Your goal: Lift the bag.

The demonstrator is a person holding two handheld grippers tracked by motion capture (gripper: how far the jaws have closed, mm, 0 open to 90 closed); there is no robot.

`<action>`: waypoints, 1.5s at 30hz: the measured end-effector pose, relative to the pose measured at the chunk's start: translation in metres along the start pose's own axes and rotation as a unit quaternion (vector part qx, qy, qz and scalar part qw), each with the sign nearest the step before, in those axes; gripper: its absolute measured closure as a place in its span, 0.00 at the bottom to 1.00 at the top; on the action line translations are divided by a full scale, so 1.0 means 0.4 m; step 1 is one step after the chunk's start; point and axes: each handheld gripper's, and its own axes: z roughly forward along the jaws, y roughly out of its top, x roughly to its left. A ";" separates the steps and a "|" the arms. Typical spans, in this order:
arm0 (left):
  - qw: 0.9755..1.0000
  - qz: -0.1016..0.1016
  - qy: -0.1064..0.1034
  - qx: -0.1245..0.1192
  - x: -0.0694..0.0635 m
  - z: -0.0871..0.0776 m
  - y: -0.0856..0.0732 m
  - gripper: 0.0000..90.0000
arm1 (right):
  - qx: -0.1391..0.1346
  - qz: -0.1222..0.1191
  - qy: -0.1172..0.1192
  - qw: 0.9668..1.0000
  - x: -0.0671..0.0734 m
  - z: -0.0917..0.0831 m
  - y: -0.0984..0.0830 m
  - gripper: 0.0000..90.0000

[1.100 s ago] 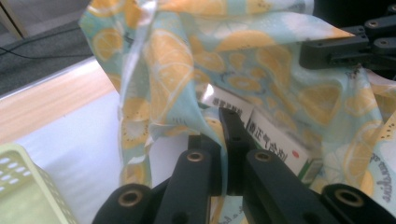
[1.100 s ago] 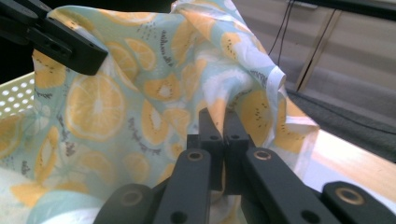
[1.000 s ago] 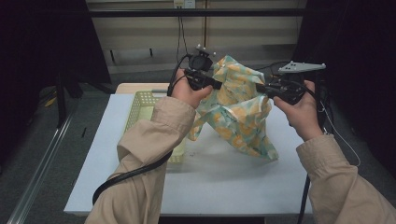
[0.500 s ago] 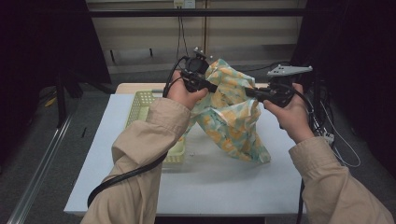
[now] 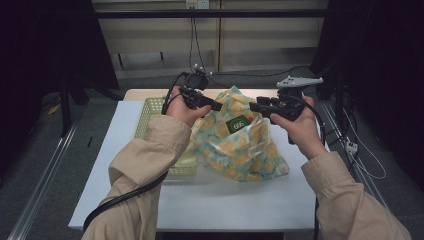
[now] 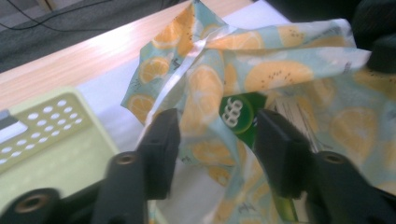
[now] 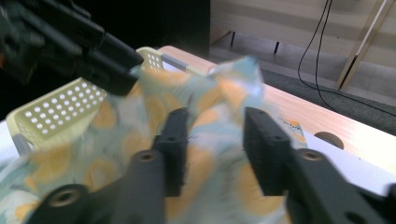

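Observation:
A crinkly bag [image 5: 240, 145] printed with orange slices lies slumped on the white table [image 5: 210, 200], a green label [image 5: 238, 123] on its top. My left gripper [image 5: 217, 106] hovers at the bag's upper left edge and my right gripper [image 5: 252, 106] at its upper right. Both sets of jaws have just been opening and now stand apart. In the left gripper view the gripper [image 6: 215, 126] has the bag [image 6: 280, 79] and label [image 6: 236, 114] just beyond its jaws, unpinched. In the right gripper view the gripper [image 7: 212, 126] points at the blurred bag [image 7: 224, 88], its pads off the film.
A pale green perforated basket [image 5: 150, 112] stands on the table's left side, touching the bag; it is also in the gripper views [image 6: 42, 121] [image 7: 60, 107]. A wooden strip [image 5: 145, 93] runs along the table's far edge. Dark floor and cables surround the table.
Both grippers came down and let go of the bag. It was hanging stretched between them and now lies spread lower on the table.

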 end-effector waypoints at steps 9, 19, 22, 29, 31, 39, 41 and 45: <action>1.000 -0.011 0.019 -0.009 0.024 -0.011 -0.036 0.25 | 0.002 0.011 -0.008 1.000 -0.004 -0.006 -0.016 0.48; 1.000 0.004 0.002 -0.015 0.038 -0.043 -0.069 0.15 | 0.011 0.015 -0.025 0.999 -0.030 -0.048 -0.058 0.41; 0.999 0.011 -0.024 -0.021 0.043 -0.047 -0.083 0.13 | 0.017 0.005 -0.025 1.000 -0.033 -0.060 -0.072 0.36; 0.997 0.037 -0.052 -0.043 0.045 -0.067 -0.121 0.07 | 0.011 0.010 -0.005 1.000 -0.027 -0.063 -0.104 0.33; 0.997 0.039 -0.058 -0.045 0.047 -0.074 -0.132 0.07 | 0.011 0.010 0.001 1.000 -0.026 -0.063 -0.112 0.32; 0.996 0.040 -0.060 -0.049 0.063 -0.099 -0.193 0.07 | 0.012 0.003 0.017 1.000 -0.010 -0.068 -0.149 0.31; 0.996 0.042 -0.060 -0.051 0.068 -0.105 -0.210 0.07 | 0.015 0.000 0.019 1.000 -0.005 -0.070 -0.158 0.30; 0.996 0.052 -0.047 -0.047 0.076 -0.118 -0.241 0.07 | 0.025 -0.003 0.025 0.999 0.000 -0.069 -0.176 0.28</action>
